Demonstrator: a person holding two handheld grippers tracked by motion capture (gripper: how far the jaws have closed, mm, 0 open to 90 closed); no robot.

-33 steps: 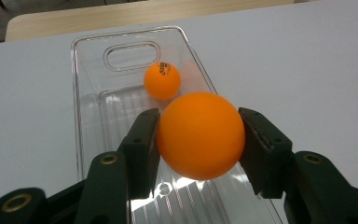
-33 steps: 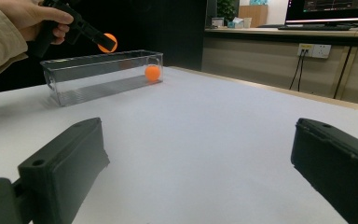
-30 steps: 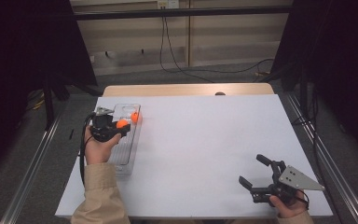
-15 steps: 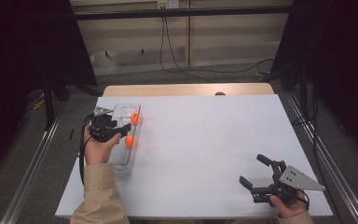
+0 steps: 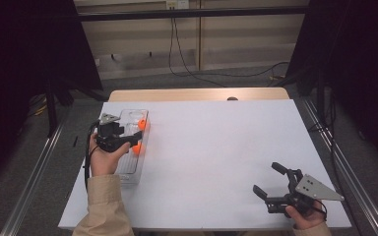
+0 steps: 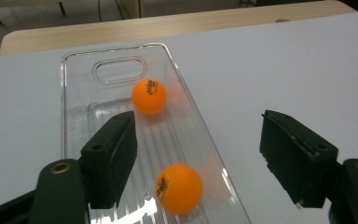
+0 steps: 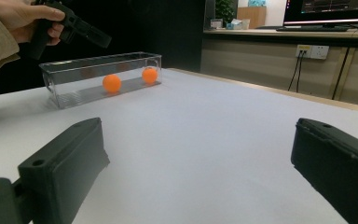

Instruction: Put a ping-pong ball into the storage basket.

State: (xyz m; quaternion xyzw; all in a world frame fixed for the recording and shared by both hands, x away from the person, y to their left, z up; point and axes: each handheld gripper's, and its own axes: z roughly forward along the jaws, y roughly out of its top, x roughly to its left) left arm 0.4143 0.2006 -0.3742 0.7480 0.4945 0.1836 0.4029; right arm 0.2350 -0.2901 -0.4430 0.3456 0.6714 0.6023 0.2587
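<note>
White covering spans the tabletop (image 5: 216,162), with a bare wooden strip showing along its far edge. Landmark for all positions: the clear plastic tray (image 5: 128,169), lying lengthwise near the tabletop's left edge.

Left tongs (image 5: 137,140) are held over the tray's right wall, jaws spread wide and gripping nothing. The left gripper view looks down between those jaws: one orange ball (image 6: 179,188) lies inside the tray at its near part, a second orange ball (image 6: 149,96) lies farther along, just short of the handle cutout at the far end. The two balls are apart from each other. From the high view both balls (image 5: 137,149) read as sitting against the tray's right wall; whether they touch it is hard to judge through the clear plastic.

Right tongs (image 5: 270,179) are well apart from the tray, at the opposite near corner of the tabletop, jaws spread and empty. The right gripper view adds a side-on look: tray (image 7: 74,95) resting flat, both balls on its floor, the left hand (image 7: 21,18) holding its tongs above the tray's end.
</note>
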